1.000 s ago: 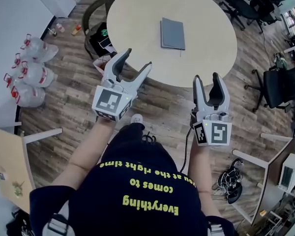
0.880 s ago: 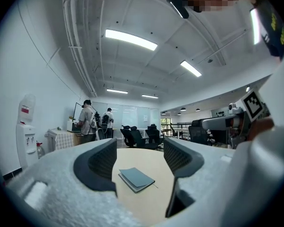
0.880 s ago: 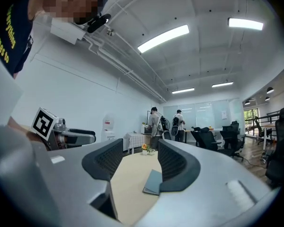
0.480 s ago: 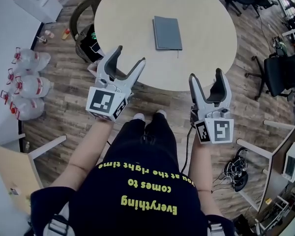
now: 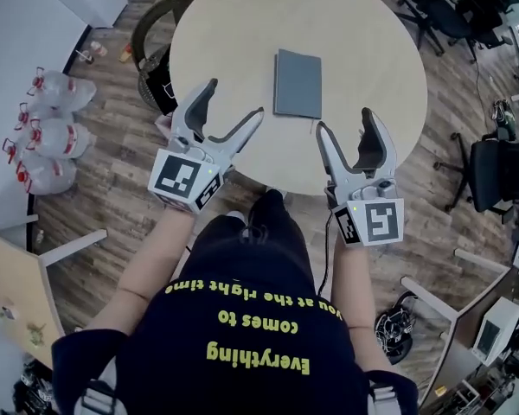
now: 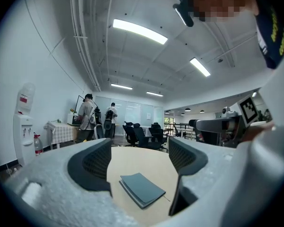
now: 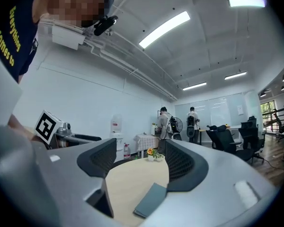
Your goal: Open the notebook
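A closed grey notebook (image 5: 297, 83) lies flat on the round beige table (image 5: 242, 24), a thin ribbon trailing from its near edge. My left gripper (image 5: 233, 102) is open over the table's near left edge, short of the notebook. Its jaws have just been opening, with nothing between them. My right gripper (image 5: 346, 121) is open over the near edge, below and right of the notebook. Its jaws widened, then just closed in slightly, and are empty. The left gripper view shows the notebook (image 6: 142, 189) ahead between the fingers (image 6: 92, 167). The right gripper view shows the notebook (image 7: 151, 200) low between the jaws.
Large water jugs (image 5: 43, 137) stand on the floor at the left. A dark chair (image 5: 160, 33) sits by the table's left side and office chairs (image 5: 502, 167) at the right. A small flower pot (image 7: 154, 155) is on the table's far side. Two people (image 6: 87, 117) stand at the back.
Both grippers have moved forward to the table's near edge, closer to the notebook. Both sets of jaws stand wider than a second ago.
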